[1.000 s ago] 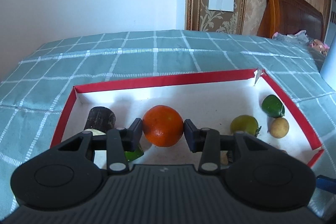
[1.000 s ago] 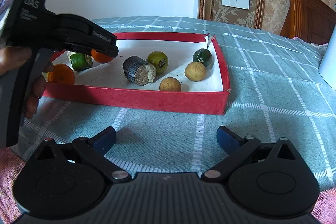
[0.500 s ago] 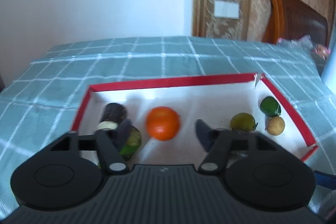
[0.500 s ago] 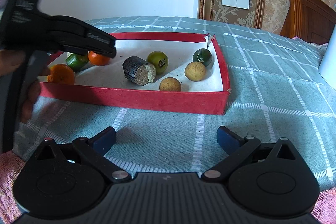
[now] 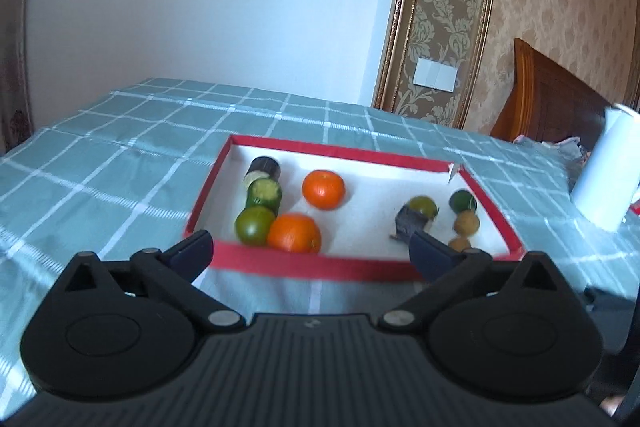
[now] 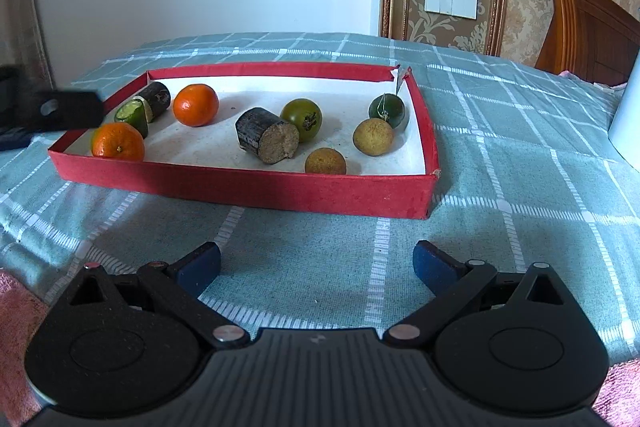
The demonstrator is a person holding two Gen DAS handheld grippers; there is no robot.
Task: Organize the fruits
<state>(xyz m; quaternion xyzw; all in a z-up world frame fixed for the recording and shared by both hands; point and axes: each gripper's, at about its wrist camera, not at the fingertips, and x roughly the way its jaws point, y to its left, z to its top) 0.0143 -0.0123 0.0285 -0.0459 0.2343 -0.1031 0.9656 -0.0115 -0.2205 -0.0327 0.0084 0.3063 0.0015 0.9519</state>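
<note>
A red-walled tray (image 5: pixel 312 261) (image 6: pixel 256 189) with a white floor lies on the checked bedspread. It holds two oranges (image 5: pixel 323 189) (image 6: pixel 196 105), with the nearer orange (image 5: pixel 294 233) (image 6: pixel 118 142) at the front left, a green fruit (image 5: pixel 254 225), cut green and dark cylinders (image 5: pixel 263 191) (image 6: pixel 267 135), a green tomato-like fruit (image 6: pixel 301 114) and small brown round fruits (image 6: pixel 373 137). My left gripper (image 5: pixel 312 251) is open and empty, back from the tray's near wall. My right gripper (image 6: pixel 317 267) is open and empty over the bedspread before the tray.
A white cylindrical container (image 5: pixel 606 179) stands on the bed right of the tray. A wooden headboard (image 6: pixel 592 27) and wall lie behind. The left gripper's body (image 6: pixel 60 109) shows blurred at the tray's left end. Pink cloth (image 6: pixel 16 311) lies at the near edge.
My left gripper let go of the orange, which now rests in the tray, opened wide and pulled back and up out of the tray. The right gripper has not moved.
</note>
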